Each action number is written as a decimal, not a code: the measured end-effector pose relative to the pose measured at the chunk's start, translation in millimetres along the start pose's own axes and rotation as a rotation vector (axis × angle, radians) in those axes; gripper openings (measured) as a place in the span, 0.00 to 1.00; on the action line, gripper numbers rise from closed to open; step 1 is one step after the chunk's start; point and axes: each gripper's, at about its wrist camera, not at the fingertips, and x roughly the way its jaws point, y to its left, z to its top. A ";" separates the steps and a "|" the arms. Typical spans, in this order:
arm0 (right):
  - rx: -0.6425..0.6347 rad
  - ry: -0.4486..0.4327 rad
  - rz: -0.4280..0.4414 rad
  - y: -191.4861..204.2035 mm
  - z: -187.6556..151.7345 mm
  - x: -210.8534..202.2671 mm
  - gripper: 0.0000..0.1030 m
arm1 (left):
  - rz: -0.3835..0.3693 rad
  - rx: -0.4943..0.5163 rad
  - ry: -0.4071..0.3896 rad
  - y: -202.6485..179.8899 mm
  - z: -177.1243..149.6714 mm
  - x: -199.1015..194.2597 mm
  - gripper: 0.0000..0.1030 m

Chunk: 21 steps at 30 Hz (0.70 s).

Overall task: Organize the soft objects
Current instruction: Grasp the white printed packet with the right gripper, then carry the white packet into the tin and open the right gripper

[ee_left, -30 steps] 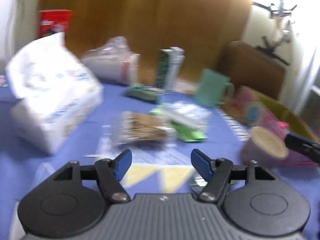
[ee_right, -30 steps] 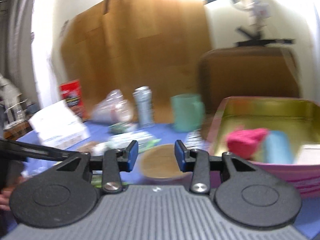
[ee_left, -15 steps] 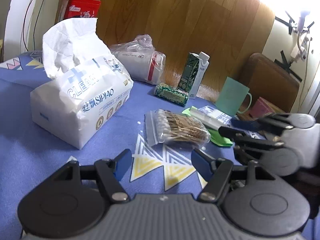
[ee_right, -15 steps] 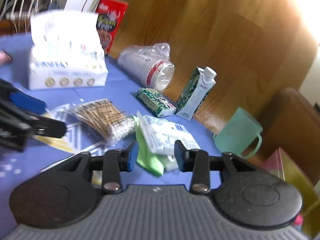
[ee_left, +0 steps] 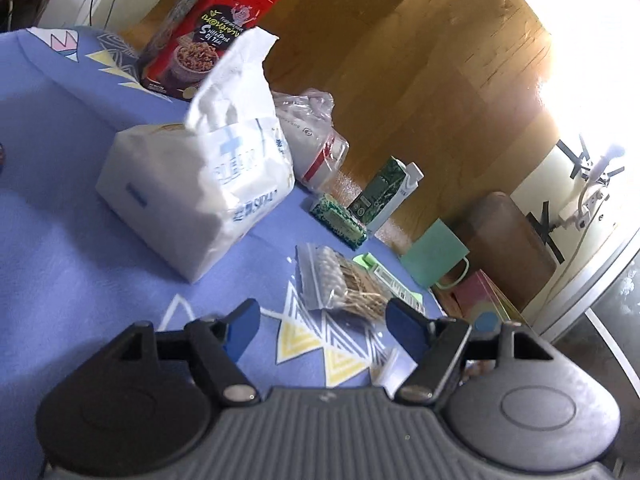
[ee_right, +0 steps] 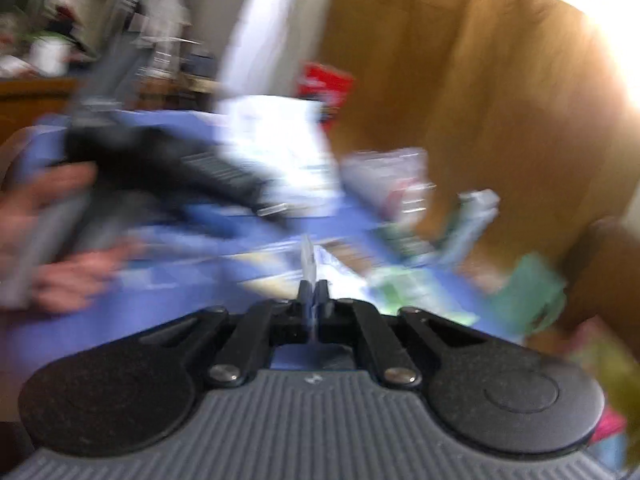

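Left wrist view: left gripper [ee_left: 322, 328] low over the blue bench [ee_left: 80, 240], fingers [ee_left: 240, 330] apart and opening, nothing betw. them. Bag of cotton swabs [ee_left: 340, 284] flat on the bench just ahead of the tips, a bit to the right of the gap. Not touching yet. Long side of the bag on a slant, far-left to near-right, so not square to the gap; prob. needs a small wrist turn plus a short push fwd before any pinch.

Big tissue pack [ee_left: 196, 188] further off to the left, one tissue poking up. Green pouch [ee_left: 366, 260] just behind the swab bag, partly hidden by it. Mint mug [ee_left: 436, 260] and pink box [ee_left: 476, 300] off to the right, near the bench edge.

Right wrist view: very blurry. Right gripper [ee_right: 312, 292] clenched tight on a thin clear strip [ee_right: 308, 254] poking up from the tips; can't tell what sort of thing. Left hand [ee_right: 60, 276] at the left of this view, dark gripper body in it.

Best guess: left gripper nearer to the swab bag, so the next grab likely its job. Slippery, squashy bag; could slide away under a bad pinch.
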 end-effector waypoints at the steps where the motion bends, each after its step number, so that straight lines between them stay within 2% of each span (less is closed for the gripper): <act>1: 0.013 0.004 0.069 6.8 -4.5 -6.4 0.03 | 0.009 0.018 0.009 -2.2 -0.6 -3.2 0.69; 4: 0.088 0.021 0.203 12.3 -17.5 -15.4 0.22 | 0.015 0.079 0.036 -11.6 -2.9 -10.2 0.72; 5: 0.134 0.022 0.221 8.6 -21.8 -18.0 0.33 | 0.015 0.098 0.048 -15.6 -4.4 -12.4 0.72; 6: 0.166 0.026 0.223 5.0 -24.5 -17.9 0.38 | 0.010 0.113 0.061 -19.4 -5.6 -13.1 0.72; 10: 0.261 0.061 0.172 -12.2 -32.2 -15.0 0.39 | -0.002 0.167 0.134 -35.1 -15.8 -9.4 0.73; 12: 0.312 0.095 0.193 -19.0 -35.2 -11.4 0.52 | 0.013 0.189 0.173 -41.4 -23.6 -6.7 0.78; 13: 0.325 0.106 0.202 -15.6 -37.8 -9.2 0.55 | 0.020 0.200 0.186 -44.4 -27.6 -6.2 0.80; 16: 0.310 0.124 0.206 -8.2 -40.8 -0.1 0.56 | 0.041 0.243 0.205 -53.6 -39.1 -8.5 0.78; 19: 0.270 0.109 0.187 0.1 -42.4 9.3 0.56 | 0.026 0.267 0.234 -64.3 -49.9 -10.3 0.63; 21: 0.245 0.085 0.161 7.3 -41.5 11.1 0.44 | 0.065 0.299 0.230 -74.4 -54.5 -11.0 0.63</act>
